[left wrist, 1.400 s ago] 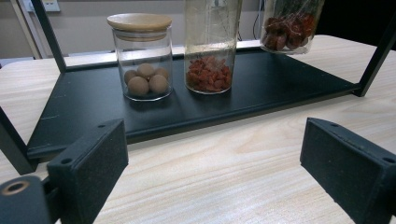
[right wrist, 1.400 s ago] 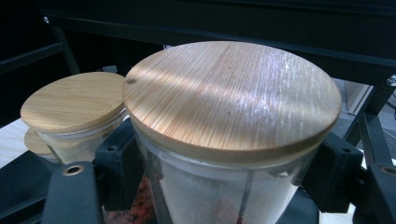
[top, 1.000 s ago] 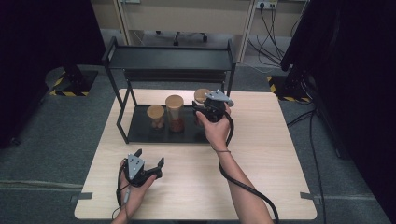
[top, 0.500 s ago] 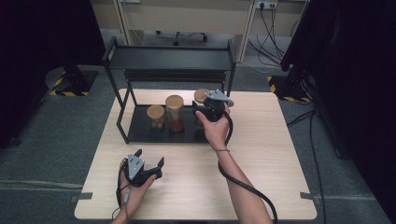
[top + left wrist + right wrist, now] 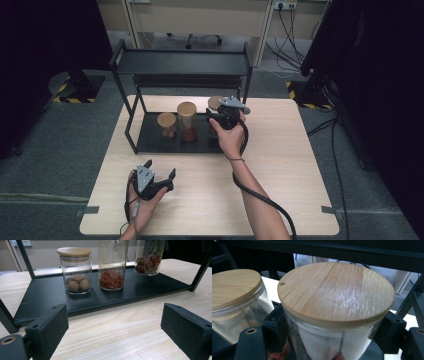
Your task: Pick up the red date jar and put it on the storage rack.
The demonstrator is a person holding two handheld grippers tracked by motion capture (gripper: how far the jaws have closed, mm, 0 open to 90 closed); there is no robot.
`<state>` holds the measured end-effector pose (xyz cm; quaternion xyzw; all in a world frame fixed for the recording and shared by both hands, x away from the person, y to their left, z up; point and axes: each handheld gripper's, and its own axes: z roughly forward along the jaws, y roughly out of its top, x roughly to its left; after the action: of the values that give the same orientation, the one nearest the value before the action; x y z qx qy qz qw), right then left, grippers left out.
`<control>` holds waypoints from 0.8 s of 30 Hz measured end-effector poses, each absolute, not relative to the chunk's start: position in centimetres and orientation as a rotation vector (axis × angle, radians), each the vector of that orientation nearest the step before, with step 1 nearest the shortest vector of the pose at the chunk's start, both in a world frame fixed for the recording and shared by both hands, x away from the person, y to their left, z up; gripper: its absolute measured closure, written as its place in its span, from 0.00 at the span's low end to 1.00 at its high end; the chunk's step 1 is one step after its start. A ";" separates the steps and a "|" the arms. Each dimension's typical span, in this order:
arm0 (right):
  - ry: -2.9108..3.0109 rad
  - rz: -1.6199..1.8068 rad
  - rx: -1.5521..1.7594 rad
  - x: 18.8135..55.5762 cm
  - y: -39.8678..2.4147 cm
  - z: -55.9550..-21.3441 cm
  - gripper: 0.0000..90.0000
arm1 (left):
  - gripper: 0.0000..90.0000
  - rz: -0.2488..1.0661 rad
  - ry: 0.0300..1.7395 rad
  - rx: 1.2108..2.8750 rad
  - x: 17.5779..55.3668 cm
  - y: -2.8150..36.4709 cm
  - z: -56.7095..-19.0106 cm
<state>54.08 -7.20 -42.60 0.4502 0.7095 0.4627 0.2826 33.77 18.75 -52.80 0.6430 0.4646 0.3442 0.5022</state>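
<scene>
Glass jar (image 5: 337, 315) with the wooden lid stands upright at the right end of the rack's lower shelf (image 5: 150, 142), clamped between the right gripper's (image 5: 223, 118) fingers, while the left gripper (image 5: 159, 178), fingers apart, rests well back on the counter (image 5: 300, 165).

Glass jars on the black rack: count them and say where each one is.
3. The short jar stands at the left of the lower shelf, the tall jar in the middle, and the right gripper grips the right jar.

Black grippers, grey triangular top plates, trailing black cables.
</scene>
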 end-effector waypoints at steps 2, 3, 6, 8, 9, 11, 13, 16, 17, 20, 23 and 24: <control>1.901 1.236 1.209 54.2 -7.2 -42.7 0.29 | 0.08 0.832 1.123 1.553 33.8 18.7 -52.8; 1.902 1.233 1.209 54.2 -7.2 -42.8 0.29 | 0.08 0.832 1.123 1.554 33.8 18.7 -52.8; 1.901 1.231 1.214 54.3 -7.1 -42.9 0.29 | 0.08 0.832 1.122 1.554 33.8 18.7 -52.8; 1.903 1.232 1.216 54.4 -7.1 -43.0 0.29 | 0.08 0.832 1.122 1.554 33.8 18.7 -52.8; 1.903 1.232 1.216 54.4 -7.1 -43.0 0.29 | 0.08 0.831 1.122 1.555 33.8 18.7 -52.8; 1.905 1.231 1.216 54.5 -7.0 -43.1 0.29 | 0.08 0.831 1.123 1.554 33.8 18.7 -52.8; 1.906 1.229 1.219 54.6 -7.0 -43.2 0.29 | 0.08 0.832 1.122 1.554 33.8 18.7 -52.8; 1.910 1.227 1.231 54.6 -6.9 -43.6 0.29 | 0.08 0.834 1.120 1.555 33.8 18.7 -52.8; 1.914 1.223 1.230 54.6 -6.9 -43.7 0.29 | 0.08 0.833 1.120 1.555 33.8 18.7 -52.8; 1.921 1.215 1.231 54.7 -6.9 -44.0 0.29 | 0.08 0.831 1.122 1.554 33.8 18.7 -52.8; 1.919 1.216 1.229 54.7 -6.8 -44.1 0.29 | 0.08 0.831 1.121 1.555 33.8 18.7 -52.8; 1.920 1.216 1.228 54.7 -6.8 -44.1 0.29 | 0.08 0.832 1.121 1.555 33.8 18.7 -52.8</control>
<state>54.71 -6.81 -44.08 0.4569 0.7146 0.4524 0.2757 33.77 18.73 -52.80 0.6437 0.4639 0.3442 0.5020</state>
